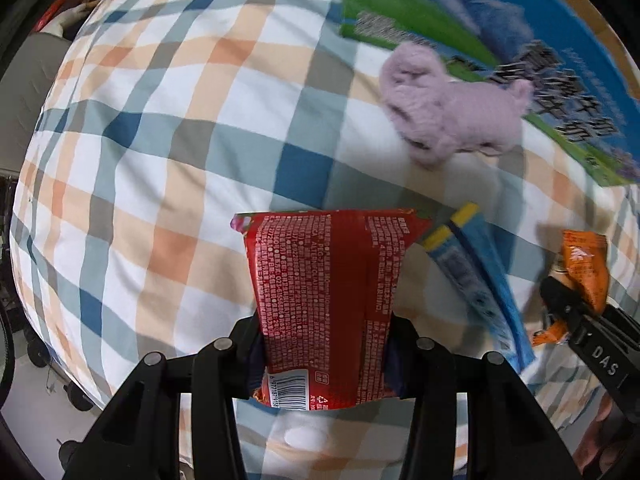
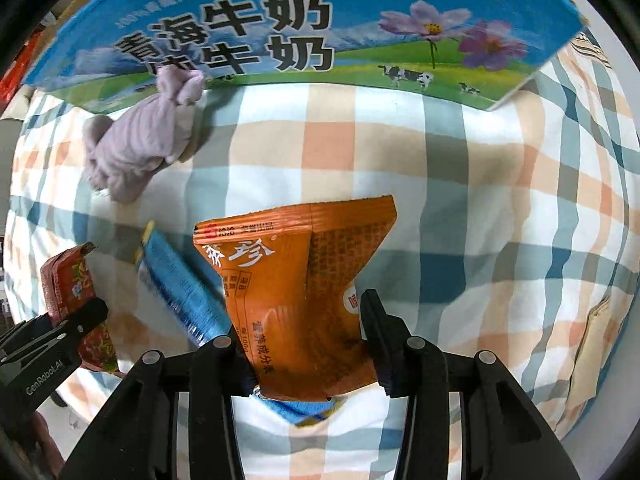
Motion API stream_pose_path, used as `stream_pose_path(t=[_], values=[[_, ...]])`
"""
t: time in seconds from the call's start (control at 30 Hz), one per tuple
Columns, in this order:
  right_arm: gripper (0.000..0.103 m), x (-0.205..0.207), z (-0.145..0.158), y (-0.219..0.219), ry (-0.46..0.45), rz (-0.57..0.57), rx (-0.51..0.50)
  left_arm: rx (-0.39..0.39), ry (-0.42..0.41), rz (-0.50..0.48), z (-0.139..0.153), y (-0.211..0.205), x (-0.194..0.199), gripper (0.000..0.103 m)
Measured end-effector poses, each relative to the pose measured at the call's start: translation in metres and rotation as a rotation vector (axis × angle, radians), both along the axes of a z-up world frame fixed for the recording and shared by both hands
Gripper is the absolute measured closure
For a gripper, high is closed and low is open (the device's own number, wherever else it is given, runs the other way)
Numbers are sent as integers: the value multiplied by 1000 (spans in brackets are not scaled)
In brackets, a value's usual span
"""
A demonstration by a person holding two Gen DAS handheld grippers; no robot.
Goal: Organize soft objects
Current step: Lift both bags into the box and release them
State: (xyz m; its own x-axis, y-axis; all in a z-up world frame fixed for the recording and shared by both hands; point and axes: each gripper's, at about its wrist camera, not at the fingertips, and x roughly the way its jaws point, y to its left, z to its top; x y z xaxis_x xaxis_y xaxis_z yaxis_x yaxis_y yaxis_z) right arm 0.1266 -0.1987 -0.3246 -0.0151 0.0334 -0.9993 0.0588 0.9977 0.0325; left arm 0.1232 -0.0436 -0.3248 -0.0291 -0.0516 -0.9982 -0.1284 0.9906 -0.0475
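The red snack packet [image 1: 324, 304] hangs pinched in the left claw [image 1: 324, 360], the orange packet [image 2: 304, 300] likewise in the right claw [image 2: 308, 356], both lifted over the checked bedspread [image 1: 160, 140], likely bound for the milk carton box [image 2: 280, 32] beside the lilac plush toy [image 2: 140, 136].

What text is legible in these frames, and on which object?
"牛奶", printed twice, large: milk carton box
"TM": same box
"JOJO": orange packet, top edge
"100g": orange packet, lower part
"DAS": right gripper
"GenRobot.AI": left gripper
Fine print on red packet and blue packet: too small or blurred.
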Motion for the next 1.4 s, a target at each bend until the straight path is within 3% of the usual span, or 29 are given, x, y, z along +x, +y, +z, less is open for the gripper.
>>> stream_pose_path(t=[0.3, 0.4, 0.5, 0.7, 0.93, 1.1, 1.4], values=[[58, -23, 70, -6, -68, -6, 73, -75, -137, -74, 73, -42, -6, 60], [58, -16, 102, -14, -108, -13, 95, -113, -208, -109, 117, -55, 2, 60], [58, -3, 138, -33, -152, -36, 119, -161, -255, -153, 157, -32, 34, 60], [58, 37, 195, -60, -239, -90, 135, -211, -303, -213, 200, -42, 104, 60], [58, 124, 172, -64, -230, -130, 106, -219, -246, -234, 192, -49, 194, 60], [58, 173, 141, -68, -178, -145, 74, -213, -158, -222, 154, -51, 253, 60], [58, 220, 65, -69, -62, -131, 12, -173, -23, -208, 81, -55, 318, 60]])
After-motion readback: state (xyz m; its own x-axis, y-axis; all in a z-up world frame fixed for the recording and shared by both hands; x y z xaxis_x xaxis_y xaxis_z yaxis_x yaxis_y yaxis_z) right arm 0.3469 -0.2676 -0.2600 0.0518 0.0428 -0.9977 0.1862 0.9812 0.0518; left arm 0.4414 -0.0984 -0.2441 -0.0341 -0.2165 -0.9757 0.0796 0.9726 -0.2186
